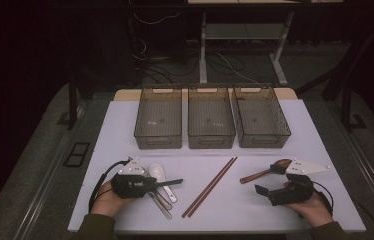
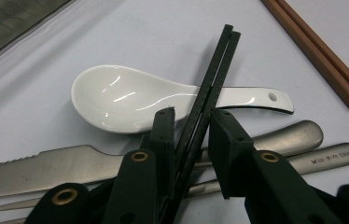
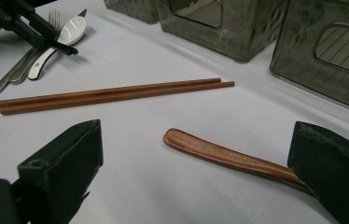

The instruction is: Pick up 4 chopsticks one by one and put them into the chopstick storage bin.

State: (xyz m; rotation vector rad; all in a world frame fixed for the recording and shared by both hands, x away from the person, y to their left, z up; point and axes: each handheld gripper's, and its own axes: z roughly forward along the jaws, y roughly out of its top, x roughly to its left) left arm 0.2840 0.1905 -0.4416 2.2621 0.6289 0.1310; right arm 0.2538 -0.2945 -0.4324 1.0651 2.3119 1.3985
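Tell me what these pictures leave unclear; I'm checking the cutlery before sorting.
- Black chopsticks, left gripper view: lower ends hidden between the left gripper jaws; whether both pads press them is unclear.
- Wooden spoon, right gripper view: bowl hidden behind a right gripper jaw.
- Fork, left gripper view: cut off by the edge.

Open white tabletop (image 1: 285, 150) between three grey bins (image 1: 211, 117) at the far edge and the utensils. Brown chopsticks (image 1: 210, 186) lying diagonally across the centre lane. Clutter front left: white spoon (image 1: 158, 173), knife (image 2: 37, 170), fork (image 3: 53, 18). Wooden spoon (image 1: 265, 171) blocking front right. Clear strip either side of the chopsticks.
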